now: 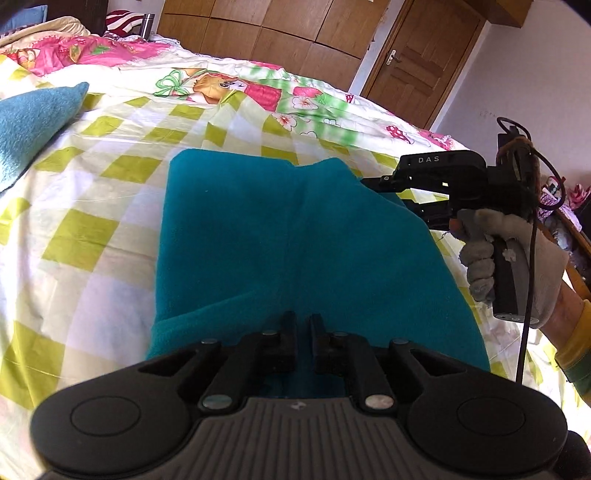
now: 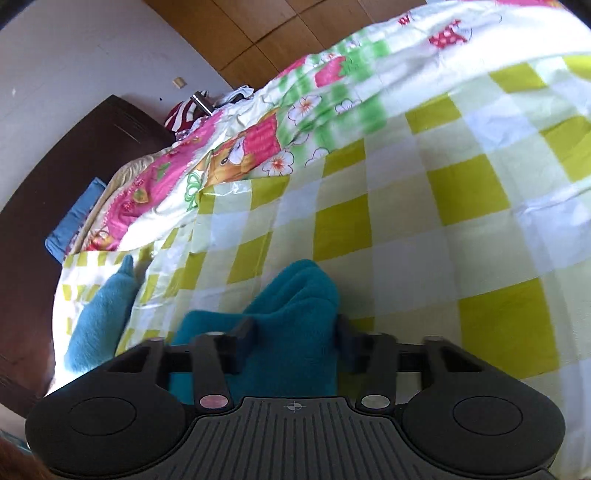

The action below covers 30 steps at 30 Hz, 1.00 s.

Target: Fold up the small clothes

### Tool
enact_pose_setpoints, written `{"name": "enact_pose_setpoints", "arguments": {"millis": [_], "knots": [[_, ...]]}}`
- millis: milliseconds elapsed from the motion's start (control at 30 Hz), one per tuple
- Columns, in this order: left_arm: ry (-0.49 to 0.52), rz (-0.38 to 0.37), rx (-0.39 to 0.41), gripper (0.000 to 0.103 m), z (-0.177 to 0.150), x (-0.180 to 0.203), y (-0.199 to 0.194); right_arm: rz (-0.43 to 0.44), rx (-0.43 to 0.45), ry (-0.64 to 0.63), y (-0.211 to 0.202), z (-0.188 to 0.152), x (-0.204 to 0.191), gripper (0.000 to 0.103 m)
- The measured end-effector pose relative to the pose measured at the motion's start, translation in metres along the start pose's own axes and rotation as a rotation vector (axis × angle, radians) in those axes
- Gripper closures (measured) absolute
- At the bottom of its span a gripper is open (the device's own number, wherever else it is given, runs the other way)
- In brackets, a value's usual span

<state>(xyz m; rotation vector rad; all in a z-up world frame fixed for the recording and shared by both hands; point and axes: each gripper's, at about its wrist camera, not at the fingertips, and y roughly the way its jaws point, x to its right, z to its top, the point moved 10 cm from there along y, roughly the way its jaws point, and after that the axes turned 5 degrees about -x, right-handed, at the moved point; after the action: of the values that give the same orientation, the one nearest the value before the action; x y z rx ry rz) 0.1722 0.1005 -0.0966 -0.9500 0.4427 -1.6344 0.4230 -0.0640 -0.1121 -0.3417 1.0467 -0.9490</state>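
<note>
— Green and white squares, is that the surface?

— Yes, a checked sheet (image 1: 110, 206) spread over a bed (image 1: 48, 362), with a cartoon quilt (image 1: 229, 85) in pink, strawberries and flowers lying behind it. Wooden cupboards (image 1: 280, 33) and a wooden door (image 1: 424, 59) stand against a white wall at the back. A dark headboard (image 2: 55, 177) shows in the right wrist view.

— And the garment?

— A teal fleece cloth (image 1: 280, 243), plain and soft, lies flat on the checks in the middle of the bed. Its top edge has a shallow notch, and a faint crease runs down its centre. A second, lighter blue fleece piece (image 1: 33, 125) lies well apart at the left.

— What about the jaws?

— The left gripper (image 1: 303, 332) sits at the near edge of the teal cloth, its jaws drawn close with only a narrow gap; whether fabric is pinched between them I cannot tell. The right gripper (image 2: 293, 332), held in a gloved hand (image 1: 517, 266), is at the cloth's far right corner. Its jaws stand apart with a bunched fold of teal fleece between them; whether the pads press on it I cannot tell.
</note>
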Motion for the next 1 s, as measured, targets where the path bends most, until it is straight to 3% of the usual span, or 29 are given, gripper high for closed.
{"name": "enact_pose_setpoints", "arguments": {"millis": [167,300,467,533,600,667,800,900,1000], "knots": [[-0.027,0.018,0.005,0.077,0.005,0.002,0.008,-0.024,0.072,0.003,-0.017,0.009,-0.001,0.089],[0.043,0.060,0.031,0.078,0.016,0.017,0.027,-0.144,0.086,0.059,-0.026,0.009,0.035,0.090],[0.026,0.030,0.031,0.078,0.031,0.025,0.039,-0.264,0.119,0.054,-0.044,0.023,0.057,0.089],[0.047,0.027,0.043,0.078,0.032,0.026,0.027,-0.287,0.120,0.022,-0.051,0.026,0.054,0.083],[0.051,0.025,0.068,0.078,0.035,0.024,0.012,-0.347,0.204,-0.017,-0.076,0.031,0.048,0.081],[0.045,0.033,0.106,0.078,0.043,0.018,0.000,-0.338,0.260,-0.068,-0.100,0.027,0.034,0.081],[0.028,0.050,0.167,0.078,0.076,0.009,0.005,-0.261,0.215,-0.215,-0.118,-0.014,-0.009,0.081],[0.037,0.085,0.184,0.078,0.104,0.004,0.024,-0.287,0.167,-0.357,-0.101,-0.037,-0.038,0.079],[0.089,0.172,0.155,0.078,0.122,0.000,0.049,-0.322,0.169,-0.362,-0.078,-0.034,-0.040,0.079]]}}
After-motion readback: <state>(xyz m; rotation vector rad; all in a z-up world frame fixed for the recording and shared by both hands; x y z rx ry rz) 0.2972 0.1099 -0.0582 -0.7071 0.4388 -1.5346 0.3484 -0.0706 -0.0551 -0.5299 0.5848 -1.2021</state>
